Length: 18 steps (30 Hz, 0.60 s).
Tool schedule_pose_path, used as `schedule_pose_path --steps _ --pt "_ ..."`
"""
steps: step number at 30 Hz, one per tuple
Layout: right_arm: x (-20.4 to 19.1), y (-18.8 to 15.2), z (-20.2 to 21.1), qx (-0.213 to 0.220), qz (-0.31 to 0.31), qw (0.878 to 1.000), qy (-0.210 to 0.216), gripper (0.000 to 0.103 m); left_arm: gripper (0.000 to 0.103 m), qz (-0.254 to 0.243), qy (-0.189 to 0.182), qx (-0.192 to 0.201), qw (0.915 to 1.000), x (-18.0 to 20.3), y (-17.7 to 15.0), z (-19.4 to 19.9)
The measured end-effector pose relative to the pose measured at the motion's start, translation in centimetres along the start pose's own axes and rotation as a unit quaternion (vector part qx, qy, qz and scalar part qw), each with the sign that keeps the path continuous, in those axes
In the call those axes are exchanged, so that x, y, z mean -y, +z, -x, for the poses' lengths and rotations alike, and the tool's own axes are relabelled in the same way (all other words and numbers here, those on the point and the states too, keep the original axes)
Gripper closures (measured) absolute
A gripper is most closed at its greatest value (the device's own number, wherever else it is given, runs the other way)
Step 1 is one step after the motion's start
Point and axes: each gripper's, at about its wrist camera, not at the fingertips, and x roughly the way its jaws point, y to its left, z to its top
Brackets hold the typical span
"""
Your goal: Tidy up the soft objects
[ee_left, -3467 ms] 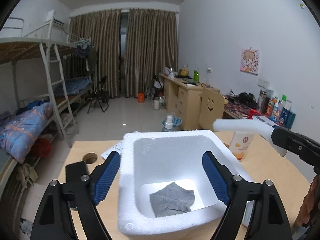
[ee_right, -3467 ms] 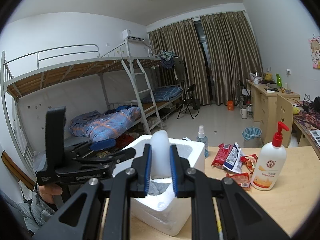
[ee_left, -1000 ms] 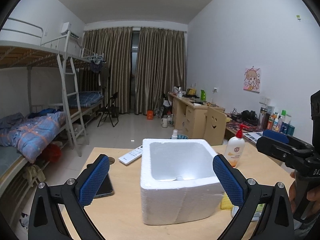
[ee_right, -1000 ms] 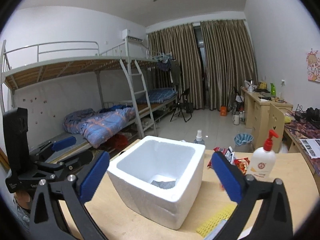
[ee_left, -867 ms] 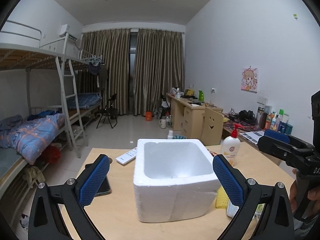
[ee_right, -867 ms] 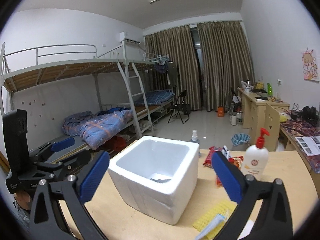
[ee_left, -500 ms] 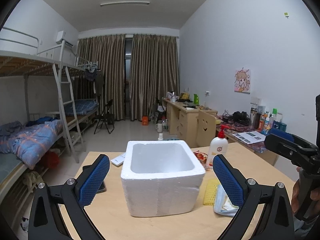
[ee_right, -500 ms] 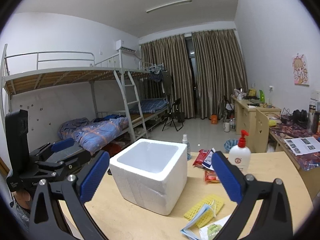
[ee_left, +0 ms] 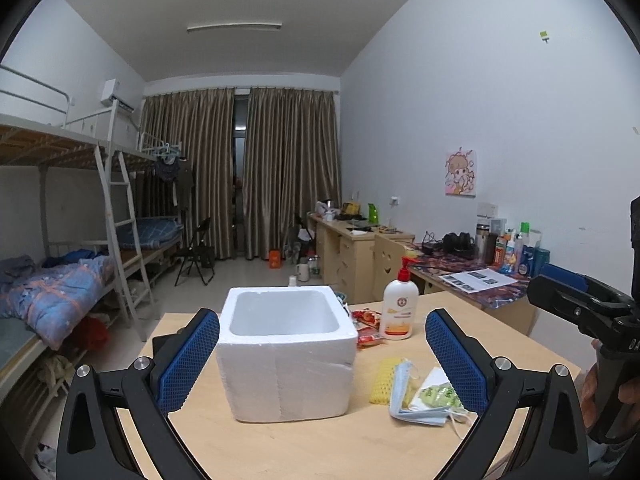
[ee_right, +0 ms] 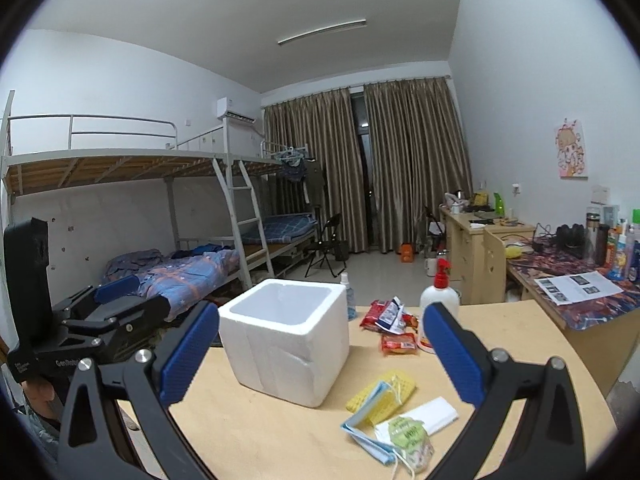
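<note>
Right wrist view alone shows the spray bottle behind the foam box; both tongs spread, empty.

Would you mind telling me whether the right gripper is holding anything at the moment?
No, the right gripper is open with nothing between its blue pads, and the foam box stands beyond it on the table.

The right gripper hangs wide open above the table. Between its pads sits a foam box. Near it lie a yellow cloth, a mask, snack packets and a pump bottle. The left gripper shows at left.
</note>
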Motion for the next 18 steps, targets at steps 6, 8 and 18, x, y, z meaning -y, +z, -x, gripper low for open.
schedule_pose_path --steps 6,8,18 --pt "0.1 -1.1 1.9 0.013 -0.001 1.000 -0.013 0.000 0.000 0.011 -0.006 0.017 0.9998 1.0 -0.8 1.6" --pt "0.0 -1.7 2.6 0.018 0.000 1.000 -0.018 0.000 0.000 0.017 -0.007 0.026 0.9995 1.0 -1.2 2.4" --pt "0.8 -4.6 4.7 0.024 -0.010 0.999 -0.032 0.000 0.000 0.033 0.001 0.066 0.9973 2.1 -4.7 4.5"
